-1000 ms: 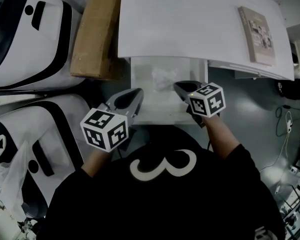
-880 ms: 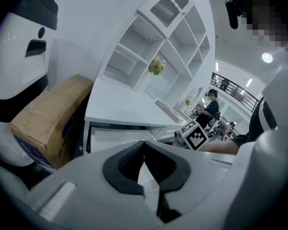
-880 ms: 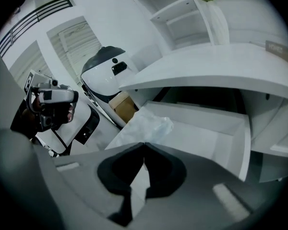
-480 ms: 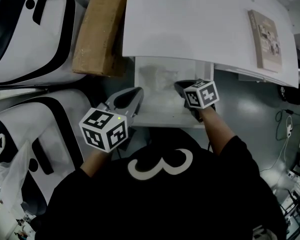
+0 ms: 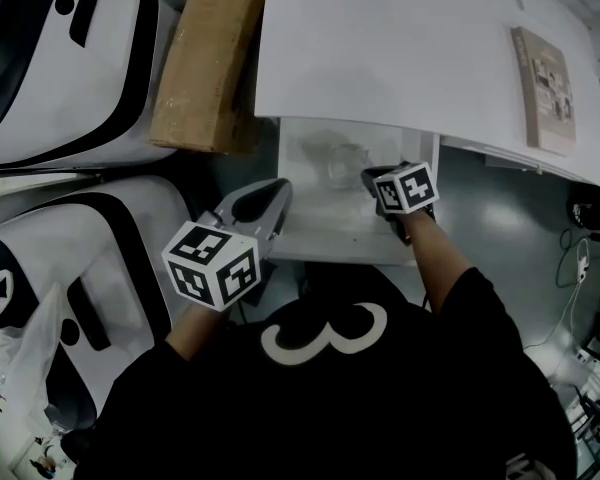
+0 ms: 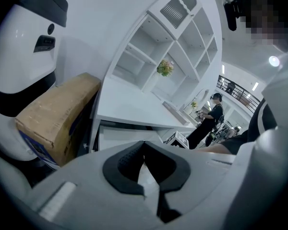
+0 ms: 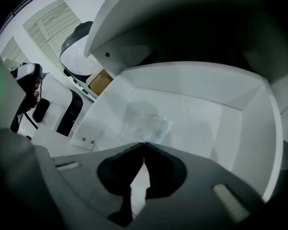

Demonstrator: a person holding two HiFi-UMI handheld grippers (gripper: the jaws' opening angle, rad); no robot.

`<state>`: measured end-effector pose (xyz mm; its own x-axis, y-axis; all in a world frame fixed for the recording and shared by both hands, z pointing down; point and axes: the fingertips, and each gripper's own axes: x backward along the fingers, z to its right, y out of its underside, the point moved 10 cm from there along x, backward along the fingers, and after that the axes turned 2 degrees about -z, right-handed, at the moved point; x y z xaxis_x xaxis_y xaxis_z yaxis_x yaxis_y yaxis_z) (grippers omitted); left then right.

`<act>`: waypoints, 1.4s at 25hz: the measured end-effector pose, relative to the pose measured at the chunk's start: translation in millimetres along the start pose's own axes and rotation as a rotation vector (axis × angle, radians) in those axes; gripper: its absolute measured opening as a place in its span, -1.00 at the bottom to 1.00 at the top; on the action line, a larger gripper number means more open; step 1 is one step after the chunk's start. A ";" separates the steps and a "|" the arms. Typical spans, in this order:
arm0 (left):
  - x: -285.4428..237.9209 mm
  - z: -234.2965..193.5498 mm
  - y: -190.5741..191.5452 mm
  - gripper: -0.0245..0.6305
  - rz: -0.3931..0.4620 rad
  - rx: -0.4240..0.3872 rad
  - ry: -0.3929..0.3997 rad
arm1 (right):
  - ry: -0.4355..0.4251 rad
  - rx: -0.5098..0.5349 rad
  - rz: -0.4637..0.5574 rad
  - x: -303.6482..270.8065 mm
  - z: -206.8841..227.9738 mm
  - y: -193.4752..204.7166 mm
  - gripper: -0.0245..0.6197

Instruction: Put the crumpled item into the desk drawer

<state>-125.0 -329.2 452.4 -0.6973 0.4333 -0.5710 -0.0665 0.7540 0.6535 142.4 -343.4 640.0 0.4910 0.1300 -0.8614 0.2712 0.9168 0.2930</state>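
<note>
The crumpled item (image 5: 336,162), a wad of clear plastic, lies inside the open desk drawer (image 5: 340,252) near its back. In the right gripper view the wad (image 7: 151,123) rests on the drawer floor just beyond my jaws. My right gripper (image 5: 372,176) is shut and empty, low over the drawer's right side, a little to the right of the wad. My left gripper (image 5: 278,190) is shut with nothing in it, hanging at the drawer's front left corner. The left gripper view shows its tips (image 6: 144,143) touching, with the drawer (image 6: 129,134) ahead.
The white desk top (image 5: 380,48) overhangs the drawer's back, with a book (image 5: 548,88) on its right part. A cardboard box (image 5: 205,58) stands left of the desk. White-and-black machine shells (image 5: 60,58) fill the left. Cables lie on the floor at the right.
My right gripper has sunk lower and slightly forward into the drawer. The left gripper and the crumpled item have stayed put.
</note>
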 end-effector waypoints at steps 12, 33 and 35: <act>5.6 1.4 4.1 -0.90 0.009 0.004 -0.015 | 0.023 -0.015 -0.003 -1.3 2.5 4.1 -0.47; 76.3 71.2 21.7 -0.90 0.126 -0.082 0.049 | -0.048 0.069 0.572 206.0 -112.7 26.7 -0.57; 85.8 81.2 23.6 -0.90 0.141 -0.095 0.063 | -0.062 0.083 0.642 227.1 -132.1 35.5 -0.65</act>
<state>-128.4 -234.1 378.5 -0.7479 0.4972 -0.4399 -0.0299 0.6367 0.7705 154.2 -231.5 400.0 0.6229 0.6183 -0.4792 -0.0302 0.6311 0.7751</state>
